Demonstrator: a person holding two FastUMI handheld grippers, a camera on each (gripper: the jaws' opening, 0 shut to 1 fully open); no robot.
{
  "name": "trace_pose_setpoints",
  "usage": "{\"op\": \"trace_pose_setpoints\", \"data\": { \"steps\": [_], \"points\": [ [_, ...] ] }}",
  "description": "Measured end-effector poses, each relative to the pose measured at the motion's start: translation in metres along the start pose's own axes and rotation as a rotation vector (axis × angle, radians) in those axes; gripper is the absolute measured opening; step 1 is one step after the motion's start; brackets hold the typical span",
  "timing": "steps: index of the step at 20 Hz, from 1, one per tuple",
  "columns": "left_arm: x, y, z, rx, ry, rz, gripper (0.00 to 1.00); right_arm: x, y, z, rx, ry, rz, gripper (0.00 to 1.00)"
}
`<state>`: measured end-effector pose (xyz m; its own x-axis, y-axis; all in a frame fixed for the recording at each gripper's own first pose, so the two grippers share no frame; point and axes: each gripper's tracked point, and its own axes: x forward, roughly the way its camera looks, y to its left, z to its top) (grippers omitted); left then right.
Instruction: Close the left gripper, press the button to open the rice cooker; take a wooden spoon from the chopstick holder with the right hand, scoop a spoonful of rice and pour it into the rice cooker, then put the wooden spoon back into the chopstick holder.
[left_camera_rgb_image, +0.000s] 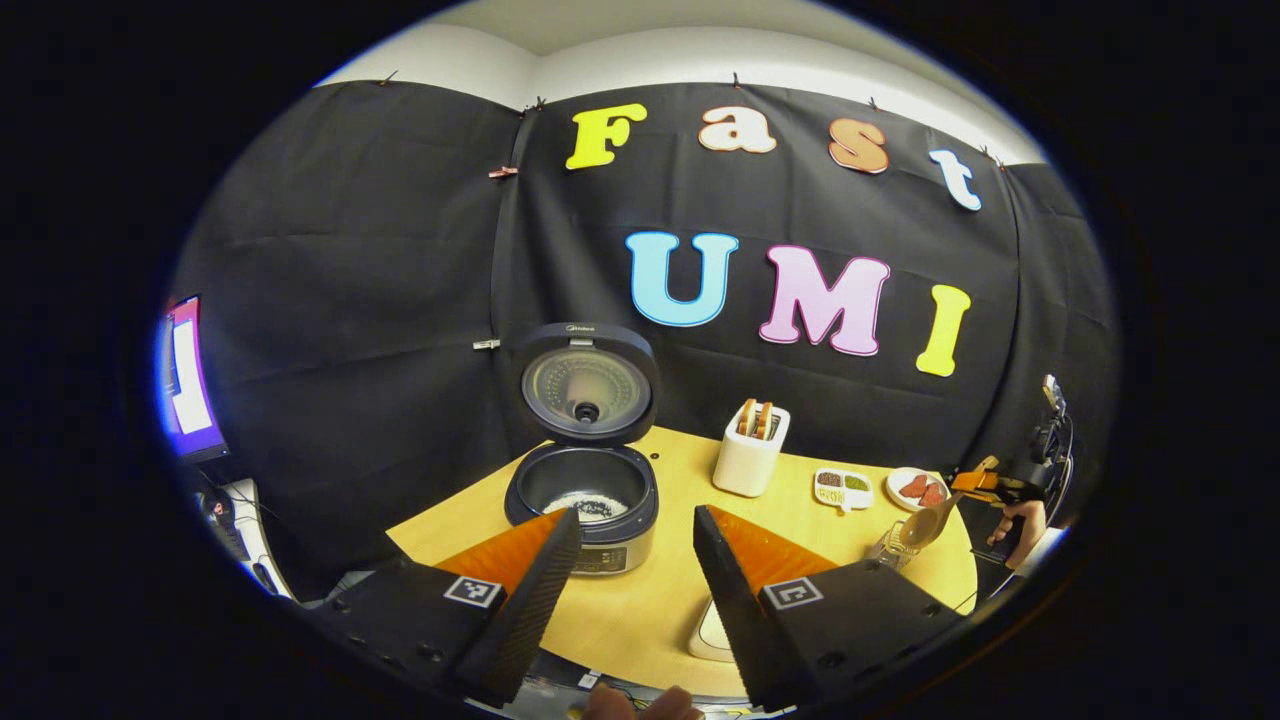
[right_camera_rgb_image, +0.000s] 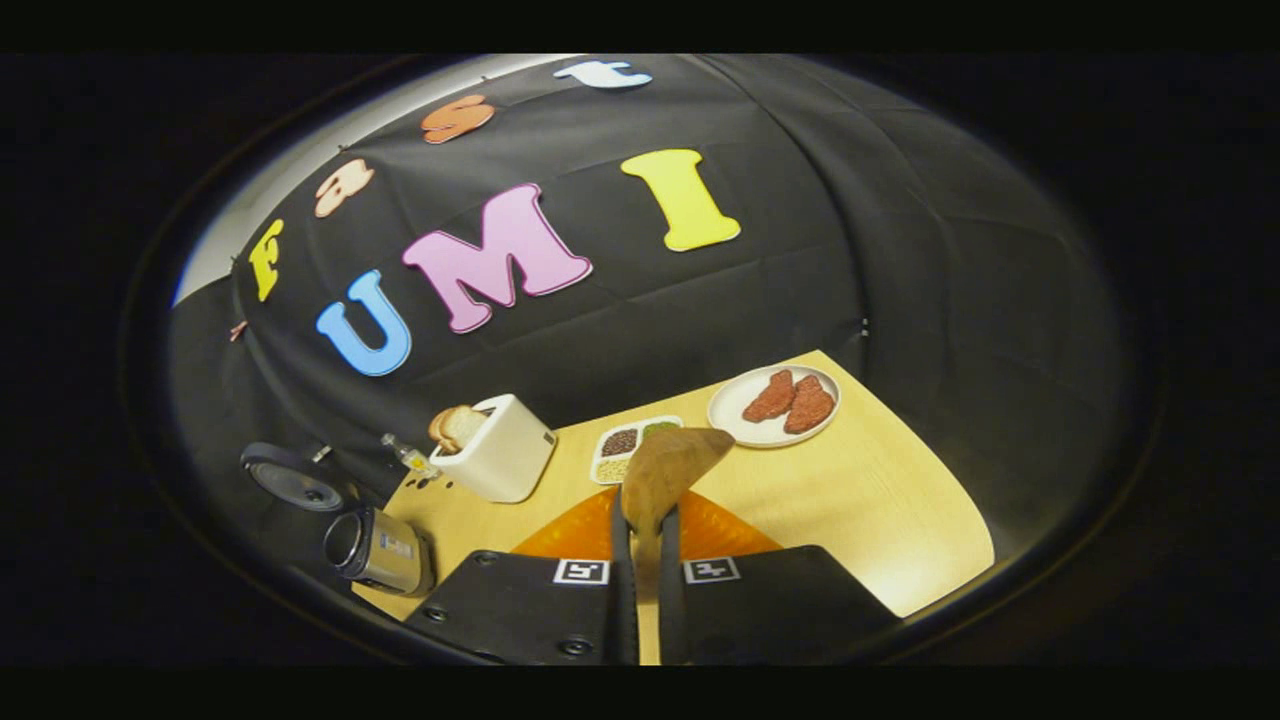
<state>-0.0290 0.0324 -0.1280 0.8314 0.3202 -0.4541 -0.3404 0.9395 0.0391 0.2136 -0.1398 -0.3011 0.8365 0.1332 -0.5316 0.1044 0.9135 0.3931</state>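
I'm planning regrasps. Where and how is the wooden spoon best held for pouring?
By the handle, approached from its tail end, as the right claw grips it now. The flat handle fits between the fingers and the wooden spoon keeps its bowl out front, free to tip over the rice cooker.

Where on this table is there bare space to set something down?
Free: the wood in front of the rice cooker, and the near right corner of the table below the plate. Crowded: the back row, where toaster, divided dish and plate sit close together.
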Motion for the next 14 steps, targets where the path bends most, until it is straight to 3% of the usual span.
{"op": "trace_pose_setpoints", "data": {
  "steps": [5,6,7,9,11,14],
  "points": [
    [0.005,-0.021,-0.002,0.037,0.032,-0.007,0.8,0.028,-0.01,-0.022,-0.013,0.039,-0.008,0.13],
    [0.006,-0.026,-0.002,0.047,0.036,-0.012,0.8,0.031,-0.011,-0.029,-0.014,0.051,-0.01,0.08],
    [0.007,-0.03,-0.002,0.058,0.04,-0.019,0.8,0.034,-0.013,-0.037,-0.022,0.064,-0.011,0.13],
    [0.009,-0.038,-0.002,0.077,0.043,-0.032,0.8,0.036,-0.018,-0.05,-0.032,0.084,-0.019,0.08],
    [0.009,-0.041,-0.001,0.088,0.048,-0.039,0.79,0.038,-0.023,-0.055,-0.016,0.085,-0.028,0.17],
    [0.01,-0.042,-0.005,0.083,0.059,-0.04,0.78,0.036,-0.026,-0.06,0.017,0.092,-0.017,0.14]
  ]
}}
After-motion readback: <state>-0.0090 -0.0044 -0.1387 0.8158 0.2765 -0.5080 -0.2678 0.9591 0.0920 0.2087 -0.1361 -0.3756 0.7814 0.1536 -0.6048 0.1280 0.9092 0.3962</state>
